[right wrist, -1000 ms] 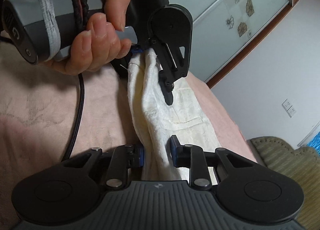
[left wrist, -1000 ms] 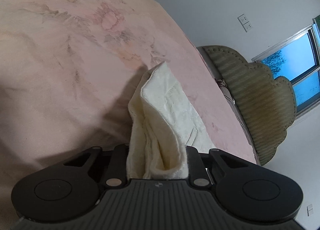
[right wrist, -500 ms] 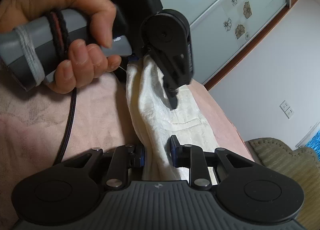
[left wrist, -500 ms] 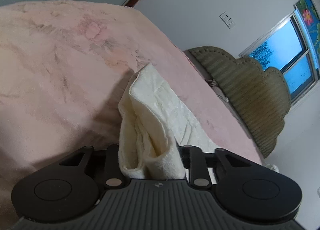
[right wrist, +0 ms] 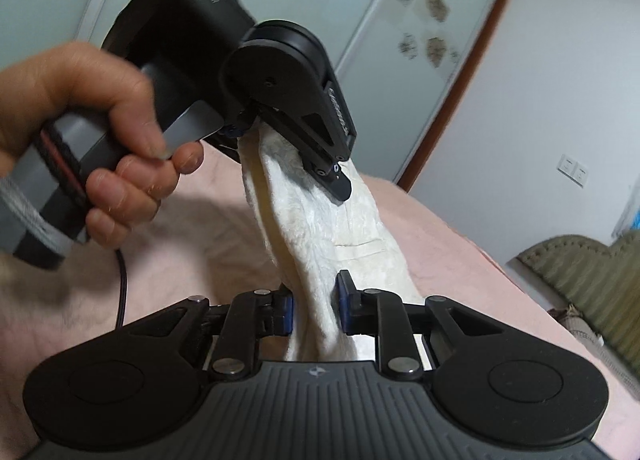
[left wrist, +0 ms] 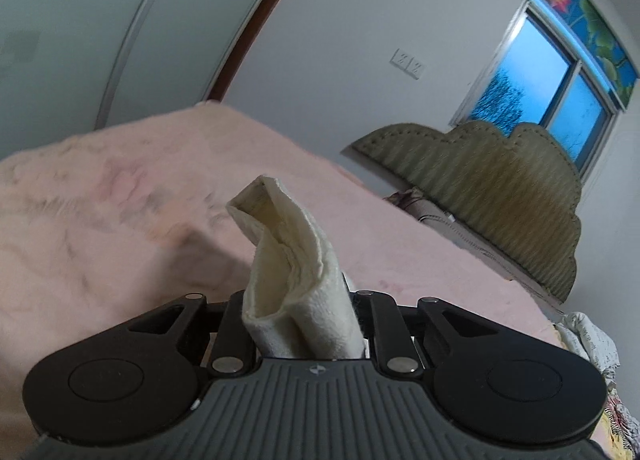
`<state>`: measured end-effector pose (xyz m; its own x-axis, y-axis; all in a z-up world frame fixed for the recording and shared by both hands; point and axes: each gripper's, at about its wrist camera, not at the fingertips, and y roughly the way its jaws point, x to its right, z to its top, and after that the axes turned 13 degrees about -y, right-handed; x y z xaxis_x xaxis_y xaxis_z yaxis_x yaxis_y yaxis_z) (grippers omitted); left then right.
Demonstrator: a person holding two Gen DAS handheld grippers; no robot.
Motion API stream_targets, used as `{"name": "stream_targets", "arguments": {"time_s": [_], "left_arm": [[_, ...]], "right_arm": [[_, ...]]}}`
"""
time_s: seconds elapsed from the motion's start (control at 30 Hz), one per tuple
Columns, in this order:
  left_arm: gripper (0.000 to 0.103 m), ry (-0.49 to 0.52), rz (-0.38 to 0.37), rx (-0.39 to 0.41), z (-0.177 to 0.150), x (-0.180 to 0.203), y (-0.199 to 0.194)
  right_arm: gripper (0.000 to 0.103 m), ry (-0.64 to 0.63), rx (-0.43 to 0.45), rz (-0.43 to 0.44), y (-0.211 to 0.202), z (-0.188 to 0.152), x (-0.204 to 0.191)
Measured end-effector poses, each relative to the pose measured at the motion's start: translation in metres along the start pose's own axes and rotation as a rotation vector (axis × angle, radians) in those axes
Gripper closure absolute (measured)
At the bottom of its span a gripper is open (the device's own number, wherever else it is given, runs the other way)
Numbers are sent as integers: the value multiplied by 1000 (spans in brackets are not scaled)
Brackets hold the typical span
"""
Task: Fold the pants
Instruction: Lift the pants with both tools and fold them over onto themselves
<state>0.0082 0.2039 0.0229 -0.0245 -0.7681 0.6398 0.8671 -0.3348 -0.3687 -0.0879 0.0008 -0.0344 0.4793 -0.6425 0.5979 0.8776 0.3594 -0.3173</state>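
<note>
The pants [right wrist: 332, 236] are cream, soft and thick-napped, and they hang as a bunched rope of cloth above the bed [right wrist: 192, 244], strung between the two tools; the right gripper [right wrist: 314, 310] has its blue pads pressed into one gathered end and its jaws are closing a little further on it; the left gripper [right wrist: 320, 163], seen across from it in the person's hand [right wrist: 108, 139], bites the other end, higher over the bed. In the left wrist view that same left gripper [left wrist: 304, 320] is clamped on a doubled fold of the cloth, its jaws also closing, with a stiff hemmed tip of the pants [left wrist: 280, 244] standing up past the fingers toward the headboard [left wrist: 500, 195] at the bed's far end. I judge the garment light and limp, with enough bulk in the seams to hold a crease but no stiffness to keep a shape when let go; it should not slip much, since the nap gives the pads purchase, though several layers in one bite may slide on each other. The best hold seems to be at hem or waistband, where the cloth is thickest; which of the two each tool has is hard to tell from here, as most of the garment is bunched.
</note>
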Motion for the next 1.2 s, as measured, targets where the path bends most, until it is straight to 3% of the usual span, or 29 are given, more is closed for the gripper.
{"name": "stream_targets", "arguments": {"time_s": [0.27,0.63,0.8,1.2], "left_arm": [[84,118,-94,67,-9,74,-16],[84,331,-248,47,-56,183,-1],[84,404,-327,-9,-85,224,13],[84,535,-479,-267,-177,296,78]], "right_arm": [[86,165,79,-53,-44,-8,41],[86,328,106,-192,-108,-45,75],[87,401,95,-248,-131,-64,86],[87,662,39,-327,-180,-118,108]]}}
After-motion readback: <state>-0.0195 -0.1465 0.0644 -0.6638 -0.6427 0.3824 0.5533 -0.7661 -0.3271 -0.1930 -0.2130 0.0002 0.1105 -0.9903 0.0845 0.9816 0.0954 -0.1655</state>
